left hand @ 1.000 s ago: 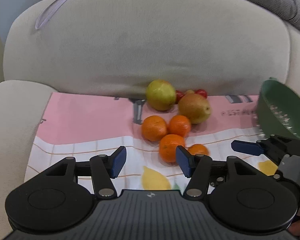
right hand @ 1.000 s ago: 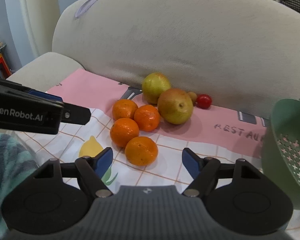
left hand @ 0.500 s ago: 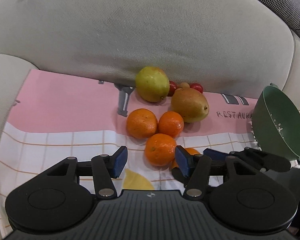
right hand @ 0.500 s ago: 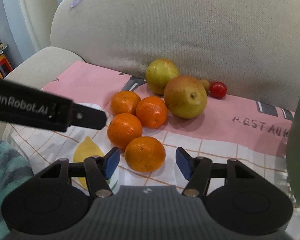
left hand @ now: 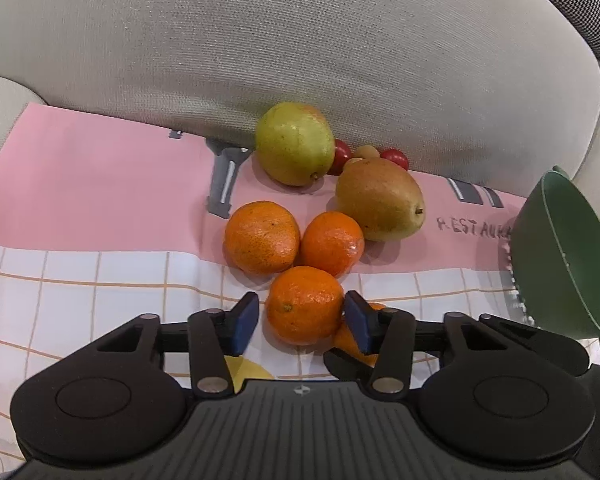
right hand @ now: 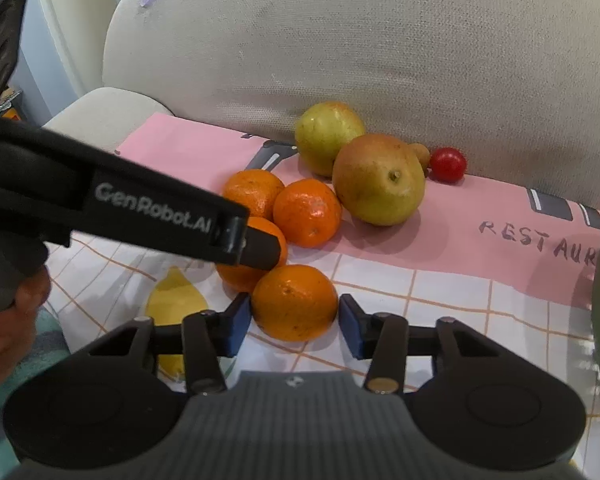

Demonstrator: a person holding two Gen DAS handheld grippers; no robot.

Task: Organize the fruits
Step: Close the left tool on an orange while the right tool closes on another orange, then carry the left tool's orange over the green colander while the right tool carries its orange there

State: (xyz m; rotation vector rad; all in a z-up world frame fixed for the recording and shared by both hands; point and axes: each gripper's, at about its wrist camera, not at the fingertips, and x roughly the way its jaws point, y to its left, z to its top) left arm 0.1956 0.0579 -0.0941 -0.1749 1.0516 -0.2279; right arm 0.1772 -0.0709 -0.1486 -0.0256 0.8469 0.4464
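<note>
Several oranges lie on a pink and white cloth (left hand: pixel 80 200). My left gripper (left hand: pixel 300 324) is closing around one orange (left hand: pixel 304 304); the right pad touches it and a thin gap shows at the left pad. In the right wrist view that orange (right hand: pixel 236 276) sits behind the left gripper's finger (right hand: pixel 260 248). My right gripper (right hand: pixel 296 326) is closing around the nearest orange (right hand: pixel 294 302), with a sliver of gap at its right pad. Two more oranges (left hand: pixel 262 236) (left hand: pixel 332 242), a green pear (left hand: pixel 294 144) and a brownish pear (left hand: pixel 380 200) lie behind.
A green colander (left hand: pixel 560 252) stands tilted at the right. Cherry tomatoes (left hand: pixel 394 158) and a small brown fruit (left hand: pixel 366 152) rest against the beige sofa back (left hand: pixel 300 40). A person's hand (right hand: pixel 12 320) holds the left gripper at the lower left.
Both grippers came down and forward onto the oranges and their jaws narrowed. Each now has an orange between its pads. The fruits have not shifted.
</note>
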